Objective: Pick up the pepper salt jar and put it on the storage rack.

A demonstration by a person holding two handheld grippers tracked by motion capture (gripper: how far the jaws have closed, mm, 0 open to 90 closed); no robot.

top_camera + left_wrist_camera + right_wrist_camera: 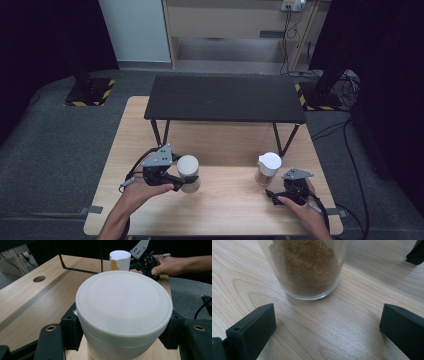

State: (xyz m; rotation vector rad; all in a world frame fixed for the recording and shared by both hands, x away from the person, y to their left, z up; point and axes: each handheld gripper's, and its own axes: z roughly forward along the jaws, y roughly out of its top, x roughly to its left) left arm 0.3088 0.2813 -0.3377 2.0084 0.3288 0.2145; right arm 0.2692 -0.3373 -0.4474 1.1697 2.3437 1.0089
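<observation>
Wooden table (220, 145), dark shelf behind | L gripper (172, 181) clamped on white-lidded jar (188, 172), front-left | R gripper (329, 325) held wide, empty | spice glass (307, 267) stood upright just ahead, R hand nearer.

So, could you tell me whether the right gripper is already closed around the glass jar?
No, the right gripper is open, and the glass jar stands ahead of it.

A clear glass jar (308, 270) holding brown powder (307, 260) stands on the pale wooden worktop (332, 335), just beyond the right gripper (327, 325). The gripper's two black jaws are spread wide at the near left and near right, apart from the glass. Another dark object (415, 252) sits at the far right corner.
</observation>
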